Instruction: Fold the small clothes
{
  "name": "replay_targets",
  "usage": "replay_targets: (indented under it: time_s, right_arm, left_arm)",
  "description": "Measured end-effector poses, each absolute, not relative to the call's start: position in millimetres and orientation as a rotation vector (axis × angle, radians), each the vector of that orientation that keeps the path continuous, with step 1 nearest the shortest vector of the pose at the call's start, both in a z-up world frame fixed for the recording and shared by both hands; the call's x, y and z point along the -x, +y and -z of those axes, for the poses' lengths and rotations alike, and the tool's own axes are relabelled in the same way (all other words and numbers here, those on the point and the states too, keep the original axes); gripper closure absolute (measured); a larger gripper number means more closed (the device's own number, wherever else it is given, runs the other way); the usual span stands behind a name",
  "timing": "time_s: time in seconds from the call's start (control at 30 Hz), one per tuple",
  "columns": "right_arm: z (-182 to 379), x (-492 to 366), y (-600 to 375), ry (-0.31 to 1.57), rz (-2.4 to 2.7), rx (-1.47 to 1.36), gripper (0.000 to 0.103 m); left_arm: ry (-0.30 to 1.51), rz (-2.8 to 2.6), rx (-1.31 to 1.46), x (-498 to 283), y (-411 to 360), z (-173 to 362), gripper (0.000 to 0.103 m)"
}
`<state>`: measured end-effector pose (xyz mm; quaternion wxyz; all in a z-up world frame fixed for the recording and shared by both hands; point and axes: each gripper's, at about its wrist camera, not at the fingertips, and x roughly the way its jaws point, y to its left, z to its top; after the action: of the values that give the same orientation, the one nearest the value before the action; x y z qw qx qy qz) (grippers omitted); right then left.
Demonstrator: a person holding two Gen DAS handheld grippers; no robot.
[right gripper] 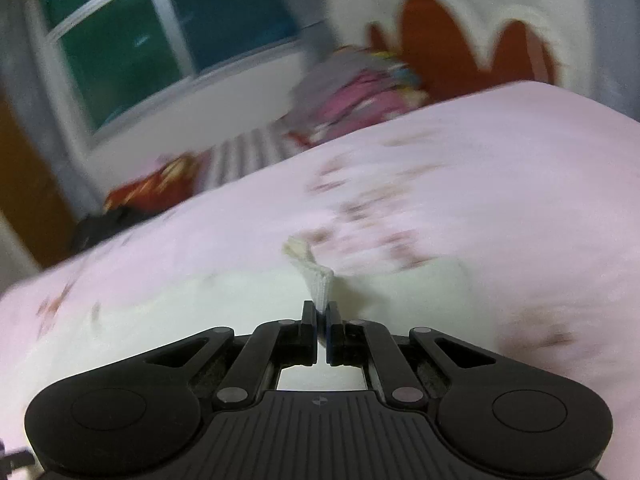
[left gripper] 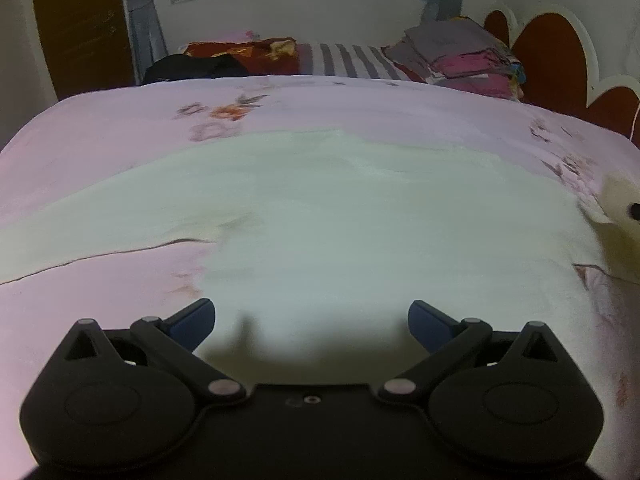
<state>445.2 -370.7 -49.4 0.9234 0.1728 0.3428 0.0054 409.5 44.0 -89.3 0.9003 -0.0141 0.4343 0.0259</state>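
The right gripper (right gripper: 319, 314) pinches a ribbed edge of the pale garment (left gripper: 320, 208); the cloth trails toward twelve o'clock. The left gripper (left gripper: 311, 312) hovers spread over it, nearer its middle; its long axis runs nine to three.

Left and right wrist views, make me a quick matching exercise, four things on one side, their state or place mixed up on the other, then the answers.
Column one:
1. left gripper
2. right gripper
3. cream garment
4. stack of folded clothes

Column two:
A. spread over the pink floral bedspread
B. jaws wide apart, nothing between them
C. at the far end of the bed, near the red and white headboard
D. shut on a ribbed edge of the garment

Pairs: 1-B, 2-D, 3-A, 4-C
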Motion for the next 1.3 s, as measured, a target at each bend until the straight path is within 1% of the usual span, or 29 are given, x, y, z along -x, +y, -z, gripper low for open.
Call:
replay_targets:
  time_s: [0.13,0.3,0.53,0.57,0.63,0.67,0.7,0.77,0.8,0.83,0.87,0.9,0.97,1.07,1.1,1.13,1.2,1.27,1.3]
  right_arm:
    - [60,-455,-281,0.74,-0.1,-0.278,0.1]
    - [83,-475,-193,0.774,-0.177,-0.187,0.1]
    - [112,-499,-127,0.823,-0.264,-0.155,0.1]
    - [118,-502,-119,0.839,-0.27,-0.141,0.098]
    - [119,-503,-112,0.827,-0.292,-0.098,0.061]
    - [118,-502,-110,0.817,-0.313,-0.093,0.028]
    - [114,-496,-112,0.785,-0.307,-0.082,0.025]
    - [107,-485,-118,0.745,-0.294,-0.043,0.025]
    - [105,-479,-127,0.738,-0.284,-0.048,0.029]
    - [104,-473,-140,0.736,-0.267,-0.074,0.035]
    - [104,-470,-155,0.748,-0.242,-0.108,0.05]
    - [105,-467,-168,0.764,-0.21,-0.138,0.057]
    - [107,-462,-198,0.783,-0.148,-0.207,0.058]
    - [110,-450,-241,0.801,-0.086,-0.278,0.058]
    - [110,-448,-249,0.803,-0.076,-0.284,0.059]
    - [110,-446,-258,0.803,-0.065,-0.288,0.061]
    - [112,-443,-272,0.808,-0.052,-0.306,0.074]
    - [116,-443,-287,0.823,-0.042,-0.334,0.08]
    - [120,-443,-293,0.829,-0.04,-0.346,0.08]
  left_arm:
    - [0.924,-0.025,0.105,-394,85,93,0.001]
    - [0.908,-0.06,0.112,-376,127,95,0.003]
    - [0.922,-0.073,0.149,-372,153,96,0.002]
    - [0.928,-0.063,0.162,-373,156,97,0.002]
    - [0.94,-0.044,0.194,-378,159,98,0.002]
    - [0.94,-0.039,0.201,-382,158,99,0.002]
    - [0.935,-0.03,0.207,-387,155,98,0.002]
    - [0.915,-0.022,0.215,-400,145,99,0.002]
    - [0.909,-0.004,0.226,-409,137,100,0.002]
    - [0.911,0.018,0.235,-418,129,101,0.004]
    - [0.911,0.051,0.242,-429,117,103,0.01]
    - [0.904,0.084,0.247,-439,104,104,0.013]
    - [0.9,0.142,0.266,-458,78,108,0.029]
    - [0.934,0.211,0.308,-483,46,118,0.045]
    - [0.944,0.227,0.337,-492,38,123,0.047]
    - [0.944,0.232,0.355,-500,31,128,0.051]
    - [0.964,0.21,0.354,-511,18,138,0.058]
    - [0.962,0.203,0.378,-519,13,145,0.067]
    - [0.96,0.196,0.378,-522,10,147,0.071]
